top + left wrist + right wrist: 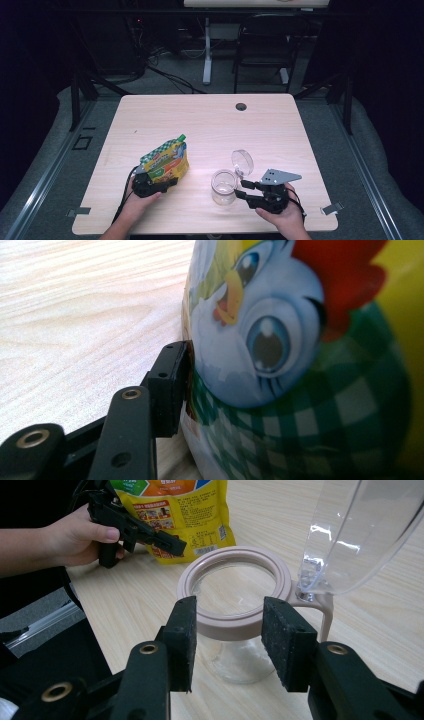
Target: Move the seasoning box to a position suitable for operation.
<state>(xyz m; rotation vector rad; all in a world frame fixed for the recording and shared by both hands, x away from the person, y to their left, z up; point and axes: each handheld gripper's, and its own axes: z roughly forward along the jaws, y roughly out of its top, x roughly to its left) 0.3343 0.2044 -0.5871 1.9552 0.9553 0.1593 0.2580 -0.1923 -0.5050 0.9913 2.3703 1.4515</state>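
Observation:
A yellow and green snack pouch [165, 162] with a green cap lies on the table at front left. My left gripper [167, 183] is at its near end. In the left gripper view one pad [170, 385] presses the edge of the pouch [300, 365], whose cartoon bird print hides the other jaw. A clear glass jar [223, 187] with a pink rim stands at front centre, its clear hinged lid [242, 162] flipped up. My right gripper [241, 189] sits just right of the jar, open. Its pads [280, 640] stand on the near side of the rim [235, 625], apart from it.
The pale wooden table [210, 125] has a cable hole [241, 106] near its far edge. Metal clips [331, 208] sit at the front corners. A dark chair [265, 45] and table legs stand beyond the table. A hand [75, 535] holds the left gripper beside the pouch [170, 510].

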